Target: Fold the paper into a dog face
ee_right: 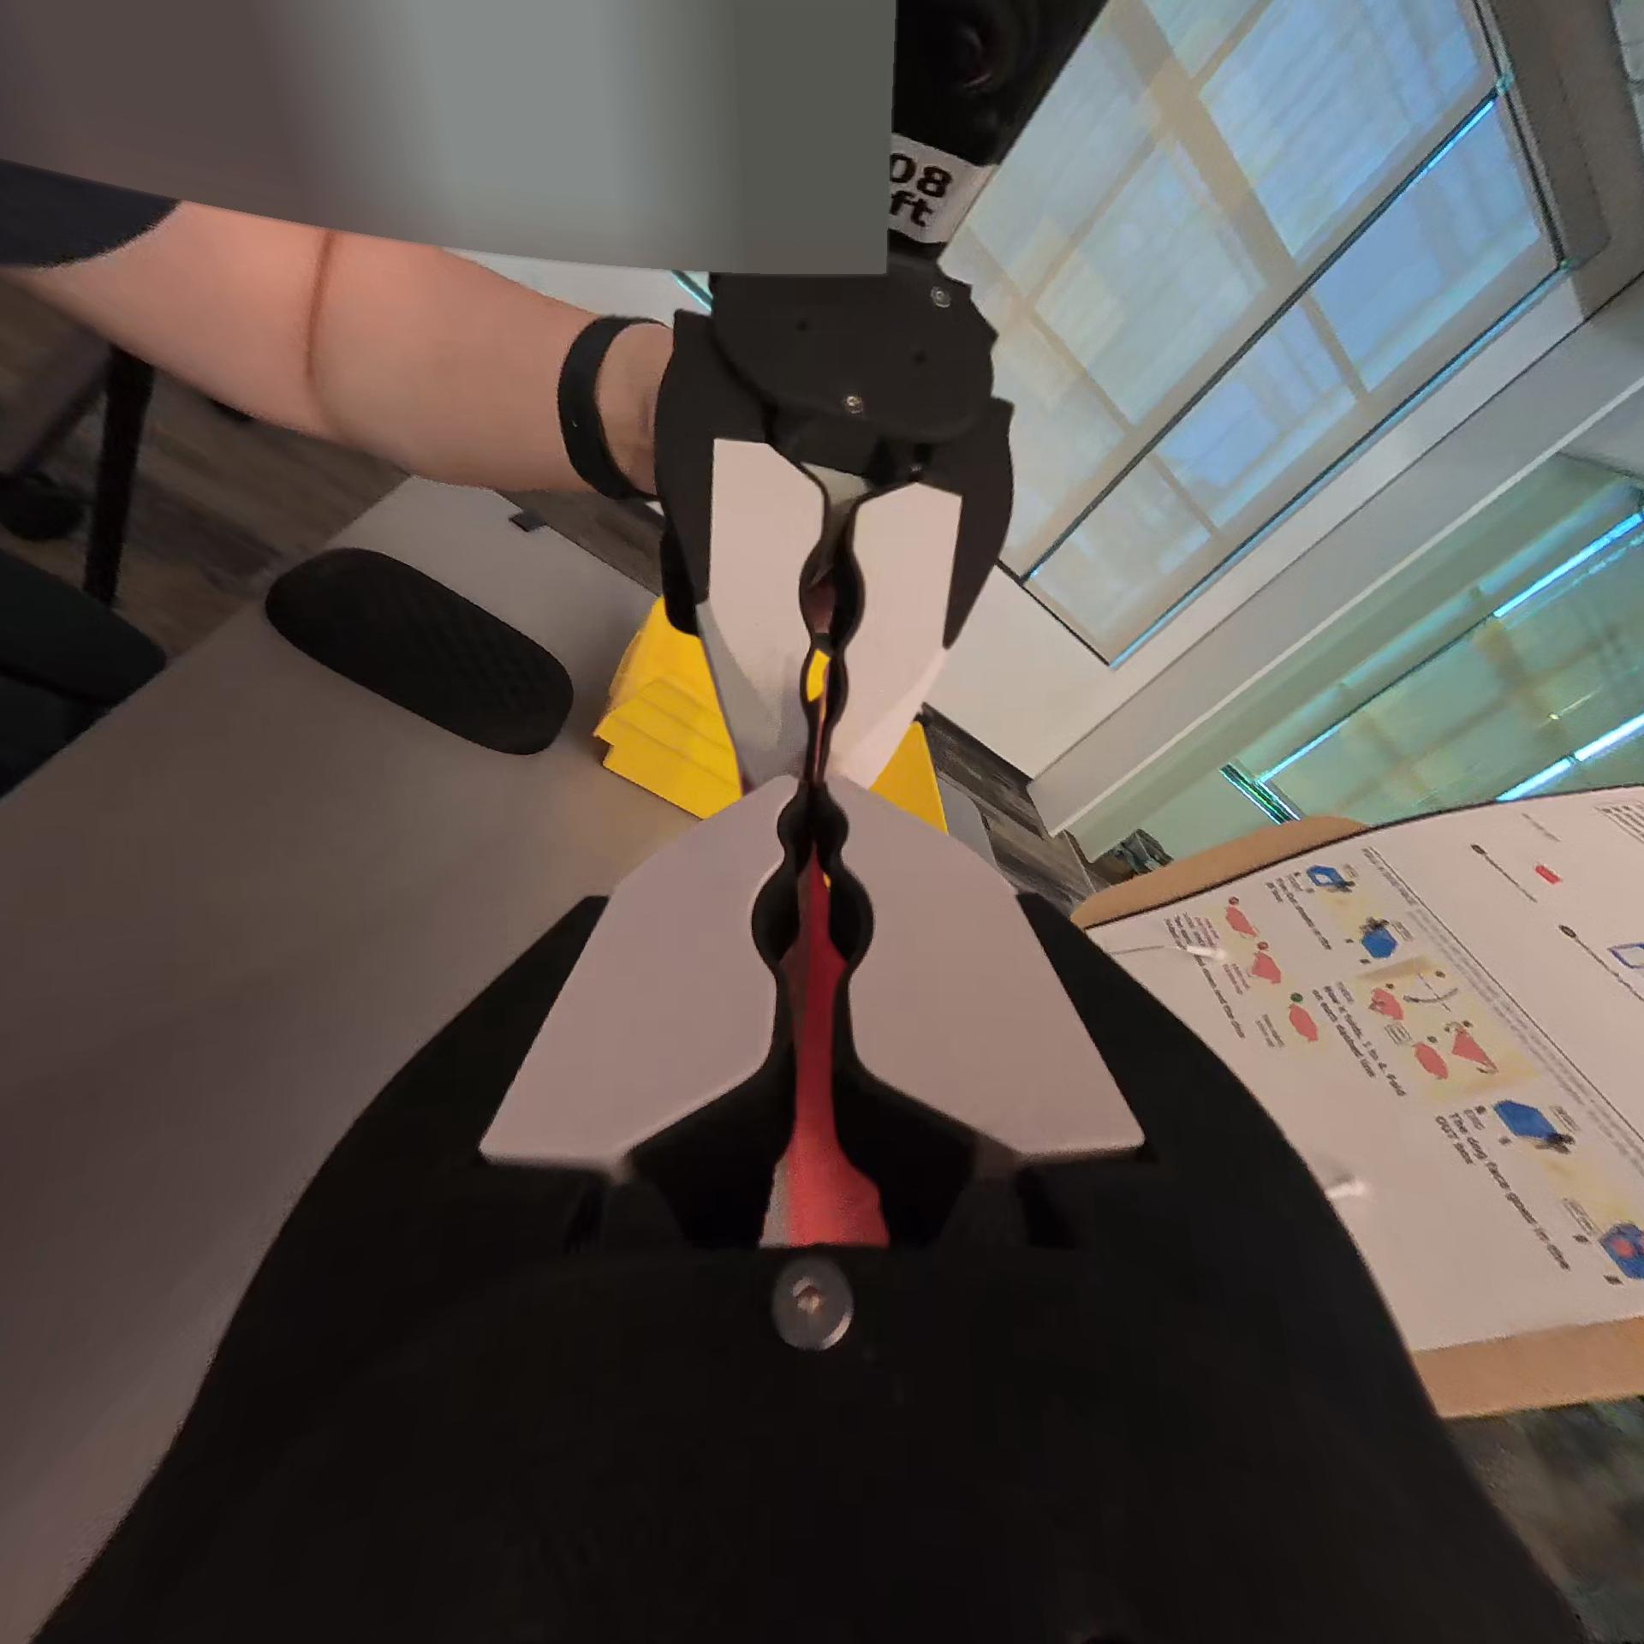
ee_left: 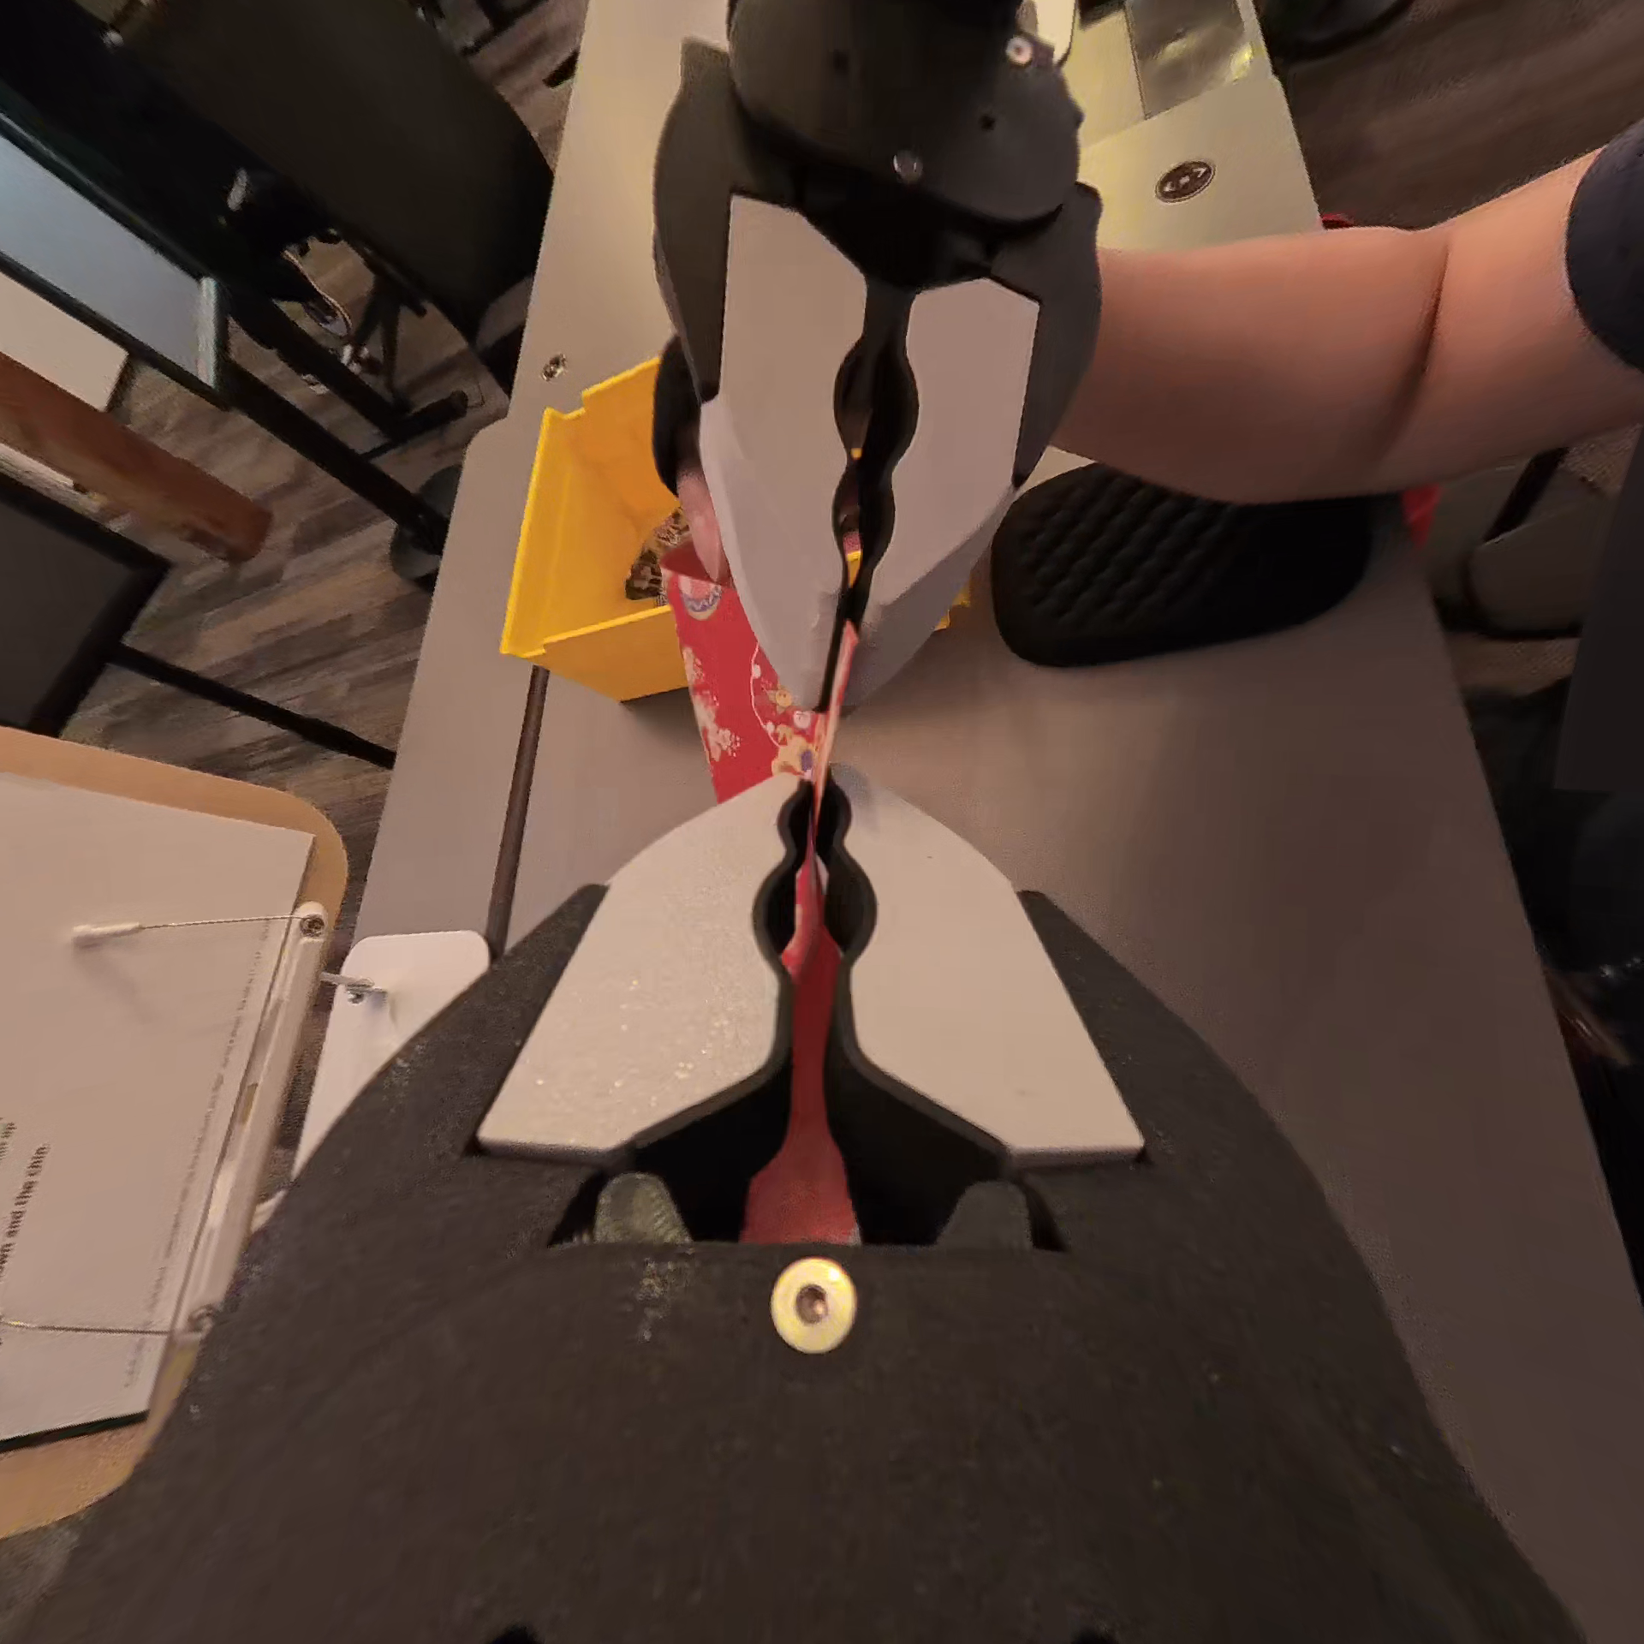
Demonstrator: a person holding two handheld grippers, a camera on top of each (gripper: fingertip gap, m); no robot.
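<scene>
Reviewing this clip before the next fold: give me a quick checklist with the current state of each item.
1. Left gripper shut on the red paper: ok.
2. Right gripper shut on the paper: ok.
3. Paper held clear of the grey table: ok.
4. Yellow bin out of the way behind: ok.
5. Fold edges aligned: cannot tell, paper seen edge-on.
6. Instruction sheet in sight: ok.

Two hand-held grippers, one paper
</scene>
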